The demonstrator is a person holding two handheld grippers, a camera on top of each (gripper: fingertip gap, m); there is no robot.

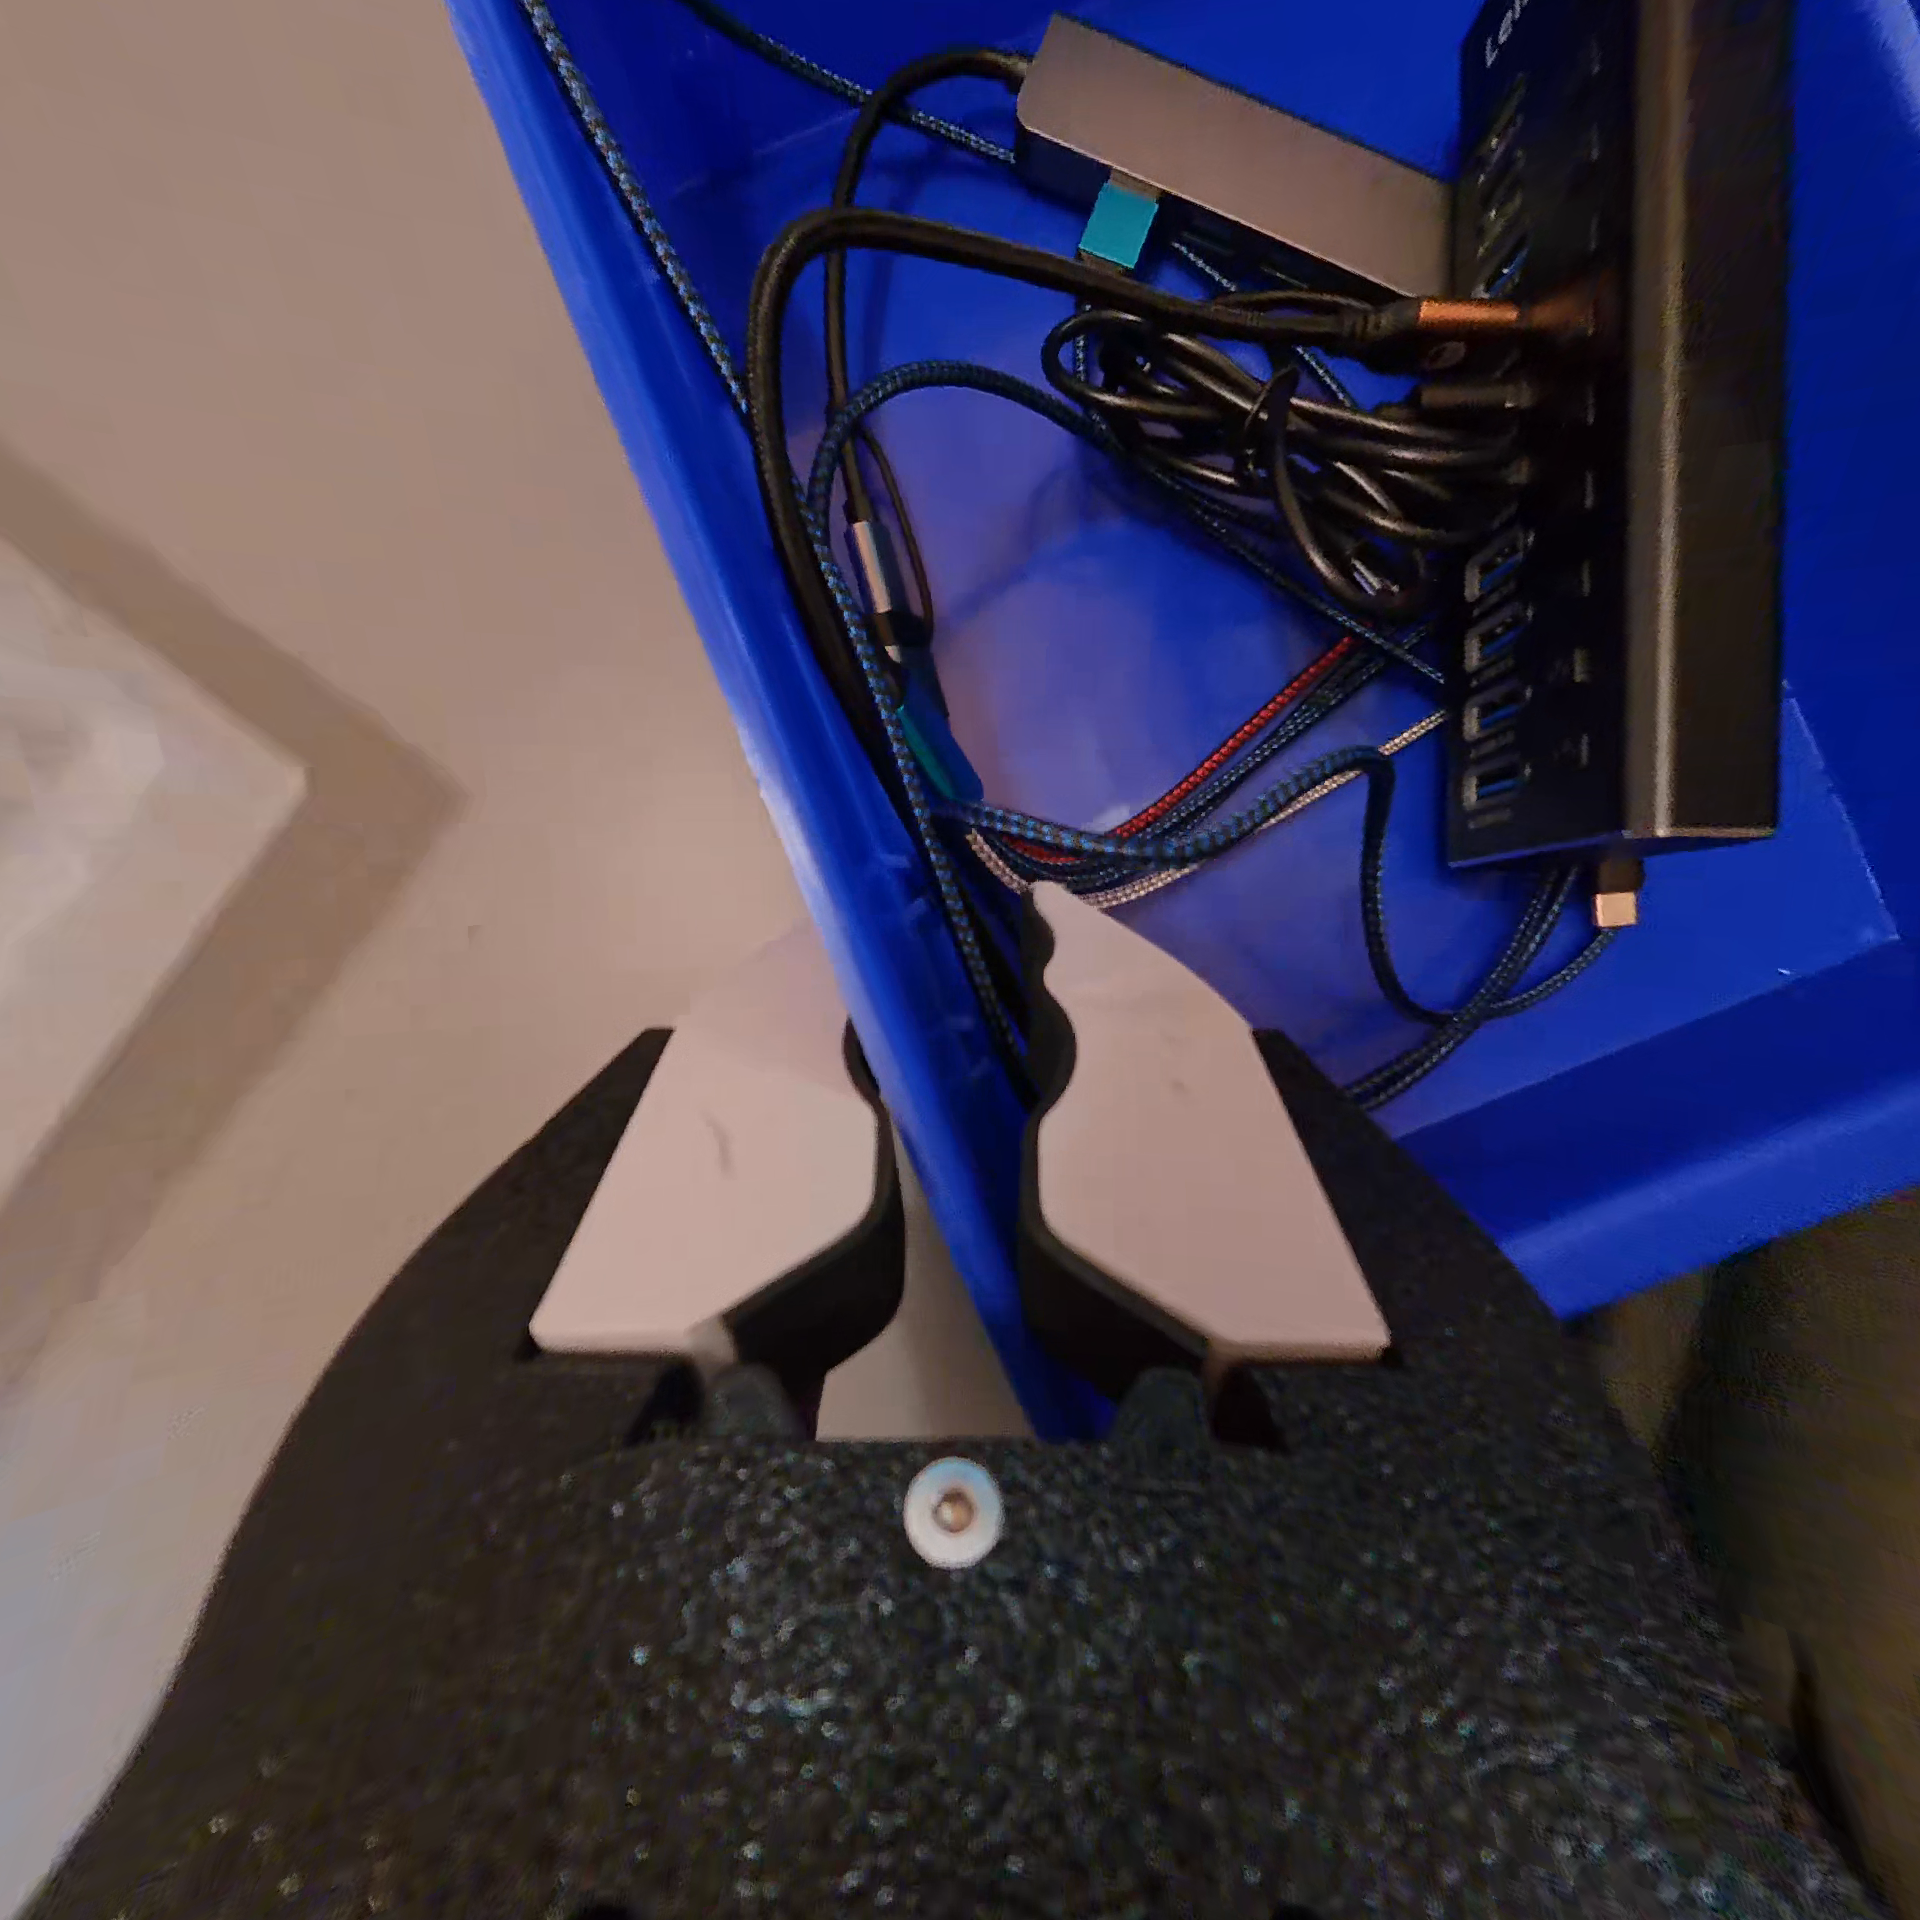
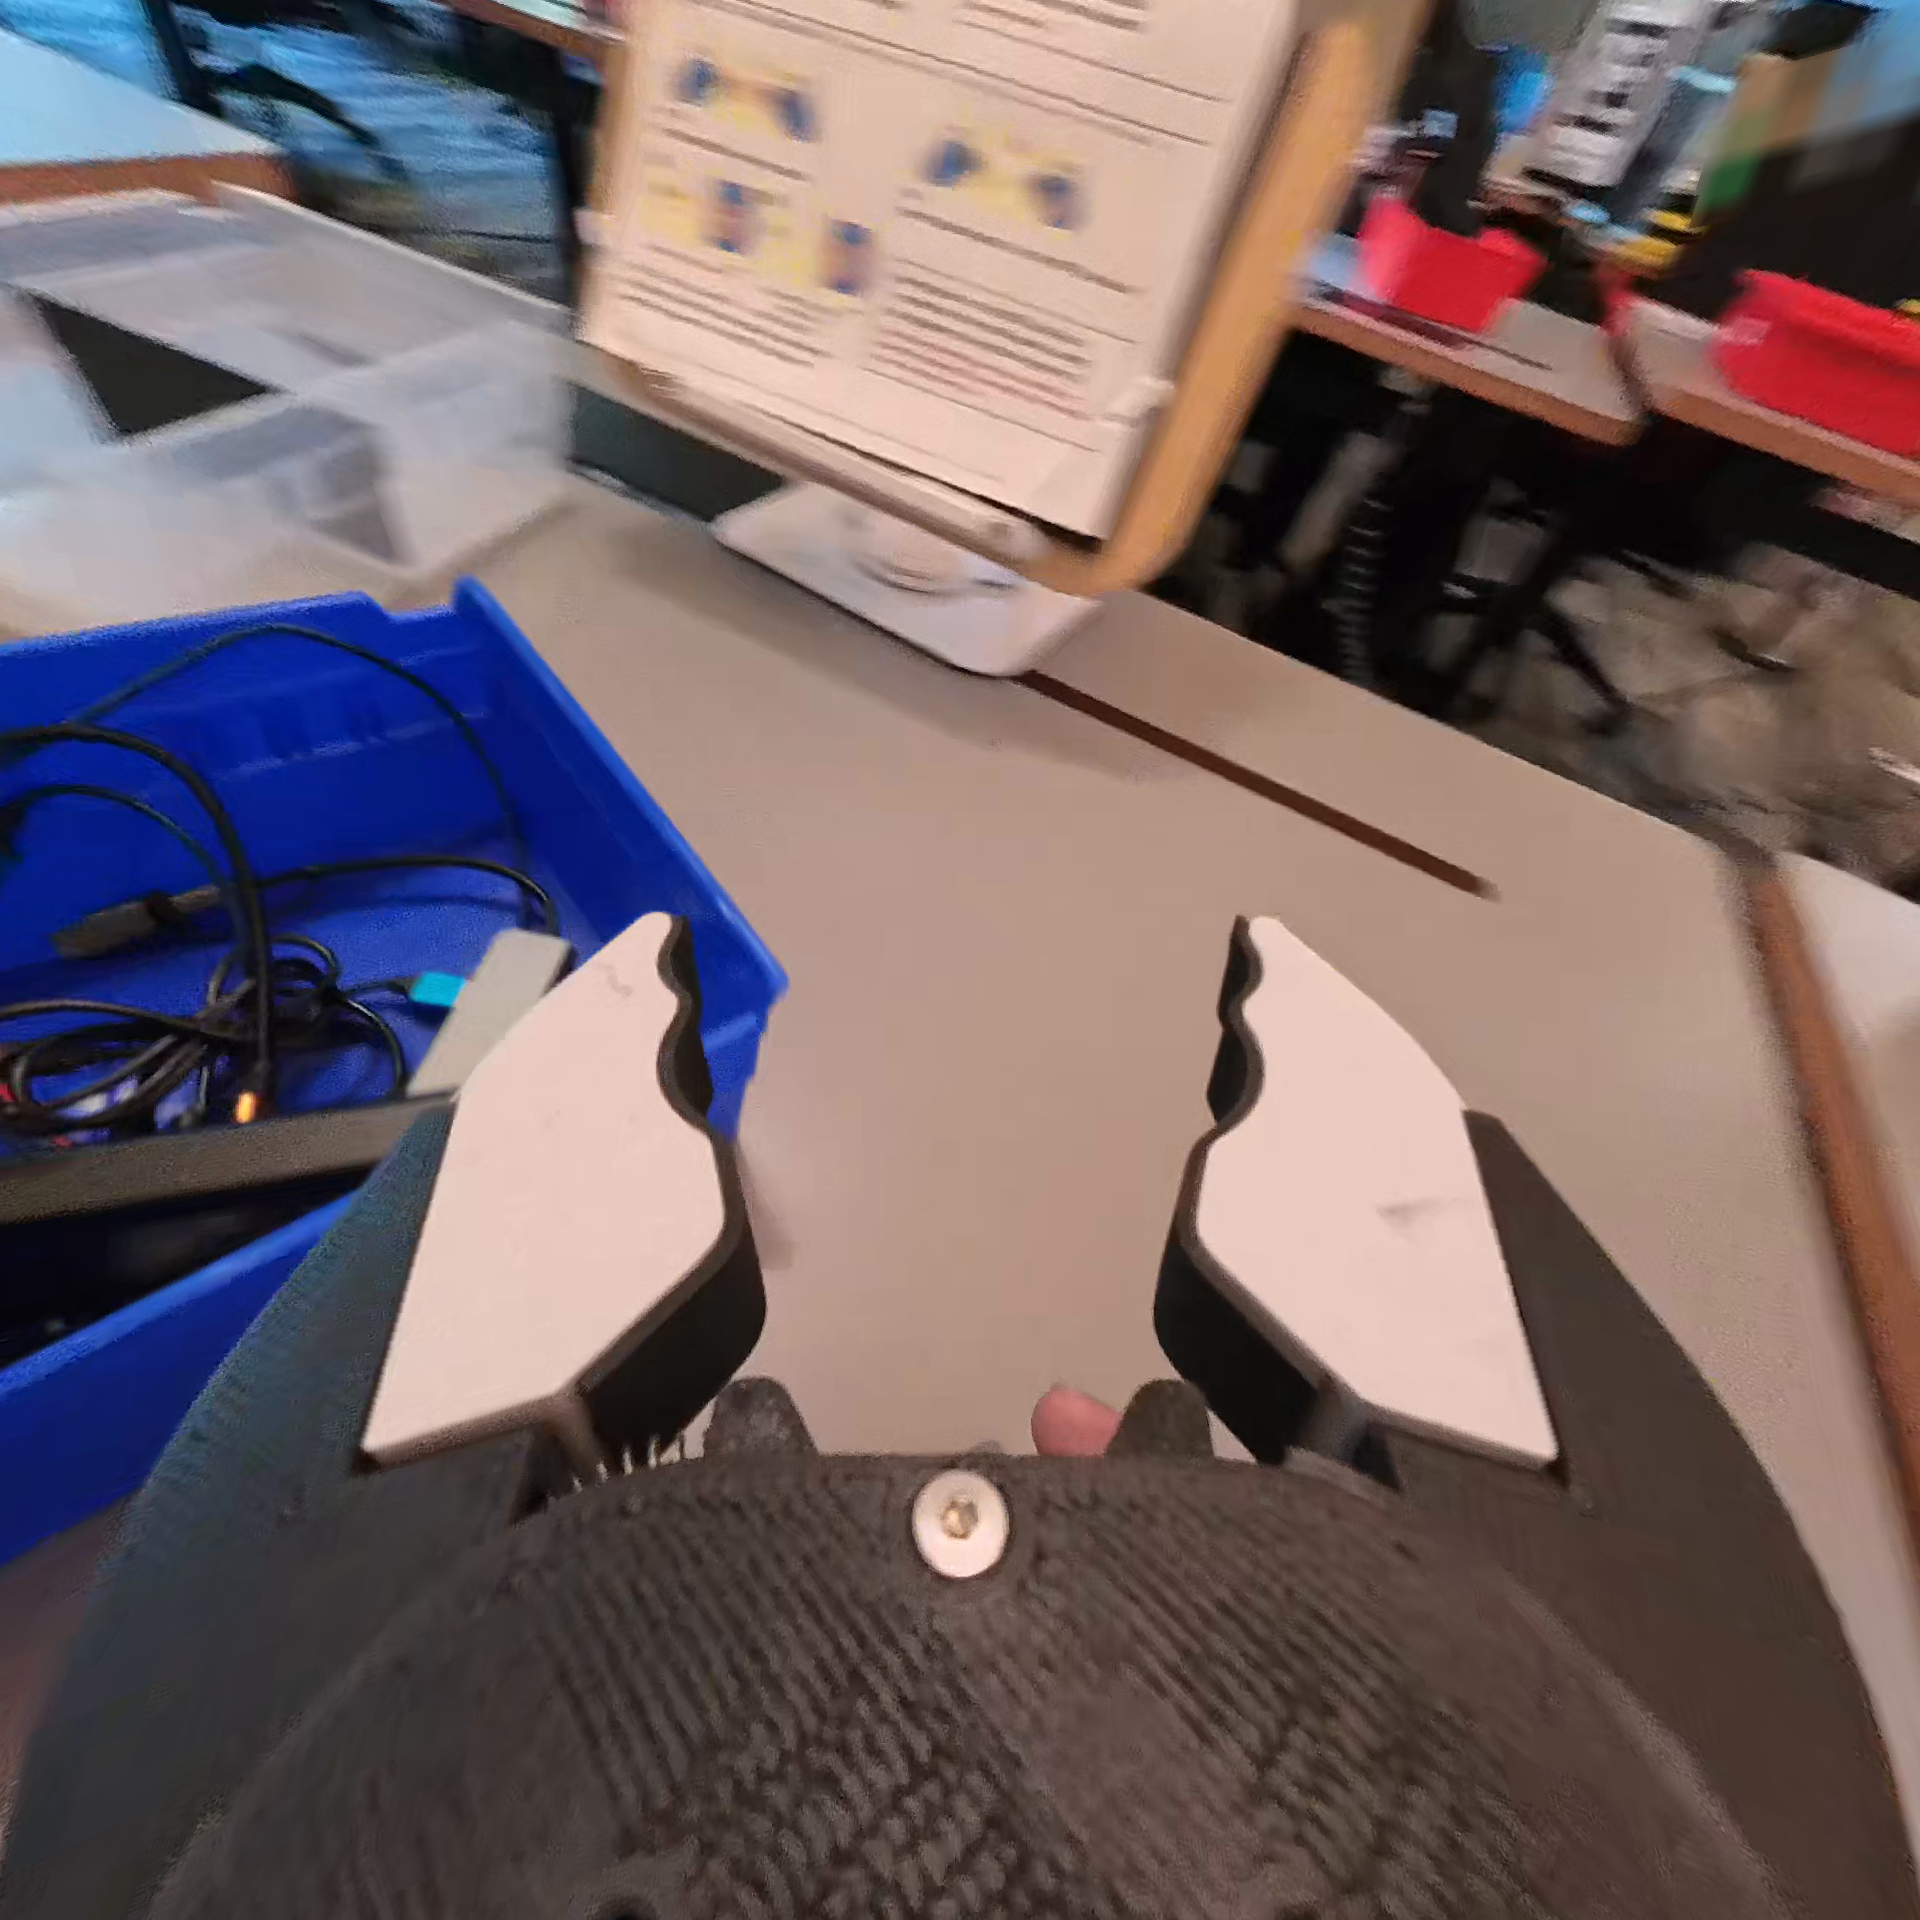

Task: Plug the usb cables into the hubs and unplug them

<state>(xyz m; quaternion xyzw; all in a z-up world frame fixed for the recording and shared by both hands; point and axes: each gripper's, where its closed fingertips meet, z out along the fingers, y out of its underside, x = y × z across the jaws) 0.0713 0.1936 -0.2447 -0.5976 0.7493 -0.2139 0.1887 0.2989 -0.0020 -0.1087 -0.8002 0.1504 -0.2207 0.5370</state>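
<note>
Where L tongs (image 1: 951, 997) straddle: bin wall (image 1: 904, 935).

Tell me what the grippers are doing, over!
Left gripper narrowly open astride blue bin wall. Right gripper open, empty, over table. Cables tangled around hubs.

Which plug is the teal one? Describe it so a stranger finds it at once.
Look inside the blue plastic bin on the grey table. At its far end lies a flat grey metal hub. The teal plug sits in that hub's side, the only bright teal connector among black and copper-coloured ones.
</note>
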